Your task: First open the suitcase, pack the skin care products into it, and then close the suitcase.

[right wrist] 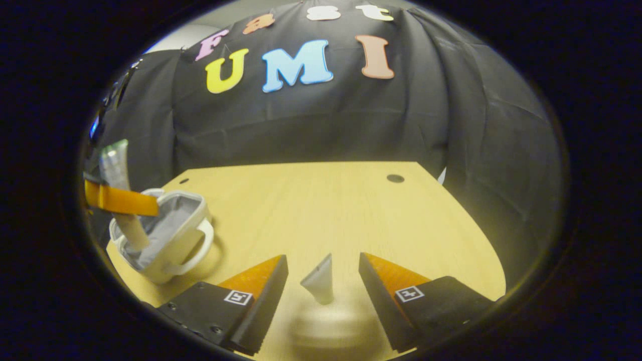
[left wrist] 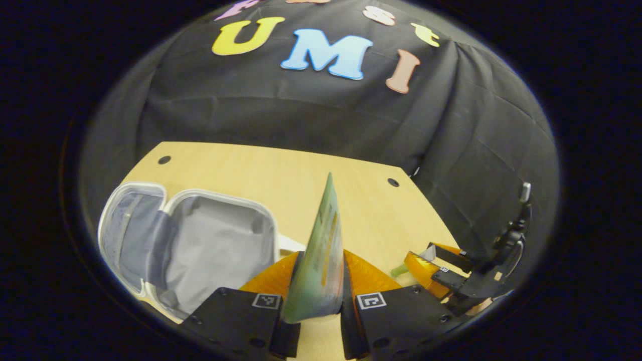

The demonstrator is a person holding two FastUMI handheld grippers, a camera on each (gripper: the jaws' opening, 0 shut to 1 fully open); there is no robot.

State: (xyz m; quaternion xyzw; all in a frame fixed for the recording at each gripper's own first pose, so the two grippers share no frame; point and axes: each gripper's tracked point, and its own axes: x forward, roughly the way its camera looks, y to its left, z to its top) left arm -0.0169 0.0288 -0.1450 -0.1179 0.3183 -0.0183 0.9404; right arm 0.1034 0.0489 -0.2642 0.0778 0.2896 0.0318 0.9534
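The suitcase (left wrist: pixel 200 245) is lying open on the wooden table (left wrist: pixel 281 170), its grey lining facing up and its lid (left wrist: pixel 128 225) standing up at the far side; in the right gripper view the same suitcase (right wrist: pixel 165 240) is sitting well off to the left with its white handle (right wrist: pixel 203 245) looping out toward the middle of the table (right wrist: pixel 351 210).

The left gripper (left wrist: pixel 318 296) is pinching a flat green tube (left wrist: pixel 321 255) of skin care product between its two orange fingers (left wrist: pixel 271 278), both pads pressing on it near its wide lower end while the narrow crimped end is pointing up and away. It is holding the tube just beside the suitcase's open mouth, to the right of it in its own view. From the right gripper view the same left gripper's finger (right wrist: pixel 120 200) is showing as an orange bar with the tube (right wrist: pixel 120 195) running through it, the tube's lower end hanging over the suitcase's interior.

The right gripper (right wrist: pixel 323 283) is standing wide open, fingers well apart, holding nothing. Between them a small grey-white tube (right wrist: pixel 319 283) is standing on its cap on the table, touching neither finger. In the left gripper view that right gripper (left wrist: pixel 436 265) is hovering low over the table's right edge.
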